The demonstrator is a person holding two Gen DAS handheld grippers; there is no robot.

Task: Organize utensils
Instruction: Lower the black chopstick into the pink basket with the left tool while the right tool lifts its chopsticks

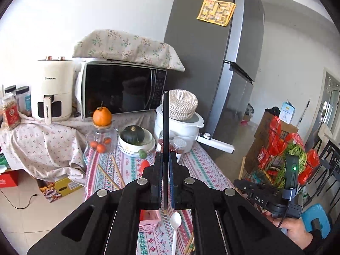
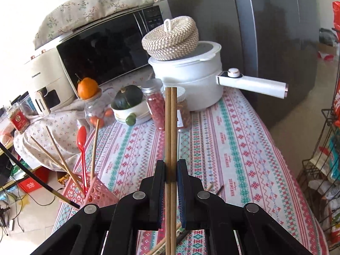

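My left gripper [image 1: 165,159] is shut on a black chopstick [image 1: 165,127] that stands upright between the pads, its lower tip just above a pink basket [image 1: 148,218]. My right gripper [image 2: 171,167] is shut on a pair of wooden chopsticks [image 2: 170,127], held upright above the patterned tablecloth [image 2: 223,148]. The pink basket [image 2: 93,193] stands at the table's left edge and holds a red spoon [image 2: 81,140] and several wooden chopsticks [image 2: 57,150]. The black chopstick [image 2: 31,178] slants towards the basket in the right wrist view. A white spoon [image 1: 175,229] lies on the cloth.
At the back stand a white pot [image 2: 191,78] with a woven lid, two spice jars [image 2: 156,104], a bowl with a green squash [image 2: 127,102], a glass jar with an orange [image 2: 93,102], a microwave [image 1: 121,89] and an air fryer [image 1: 52,89]. Loose chopsticks [image 1: 112,174] lie on the cloth. A fridge [image 1: 212,53] and a wire rack [image 2: 323,170] are at right.
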